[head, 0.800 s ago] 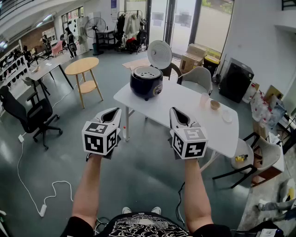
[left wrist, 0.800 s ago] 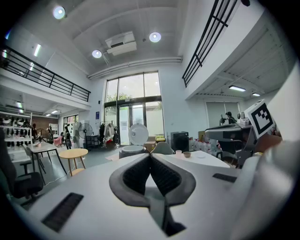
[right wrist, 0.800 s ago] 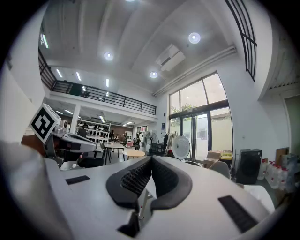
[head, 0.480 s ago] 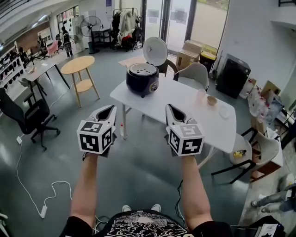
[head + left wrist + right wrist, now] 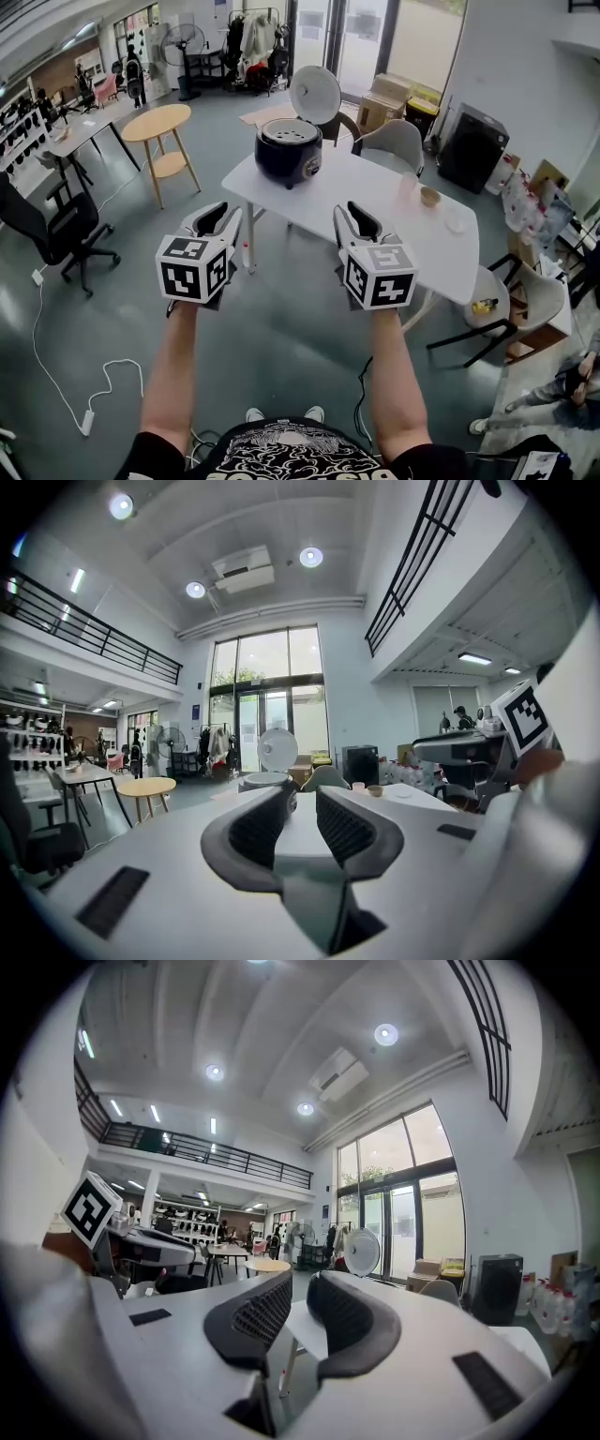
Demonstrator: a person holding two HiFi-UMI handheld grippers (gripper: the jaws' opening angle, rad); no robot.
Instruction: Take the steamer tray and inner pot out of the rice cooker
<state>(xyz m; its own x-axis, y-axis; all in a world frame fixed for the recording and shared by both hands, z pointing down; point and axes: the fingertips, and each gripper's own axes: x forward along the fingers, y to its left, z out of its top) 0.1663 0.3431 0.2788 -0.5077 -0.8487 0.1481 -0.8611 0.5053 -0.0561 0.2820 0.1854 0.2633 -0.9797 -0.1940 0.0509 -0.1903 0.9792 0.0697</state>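
Standing upright, the rice cooker (image 5: pixel 288 150) has its lid (image 5: pixel 314 95) up; left claw (image 5: pixel 301 795) and right claw (image 5: pixel 300 1282) gape slightly.

Glossy rice cooker (image 5: pixel 289 155) (matt table (image 5: pixel 441 253))

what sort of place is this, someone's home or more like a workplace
Most likely a large open workspace or lab rather than a home: a railed mezzanine runs along the wall, a black office chair sits beside work tables, and tall glass entrance doors close off the far end.
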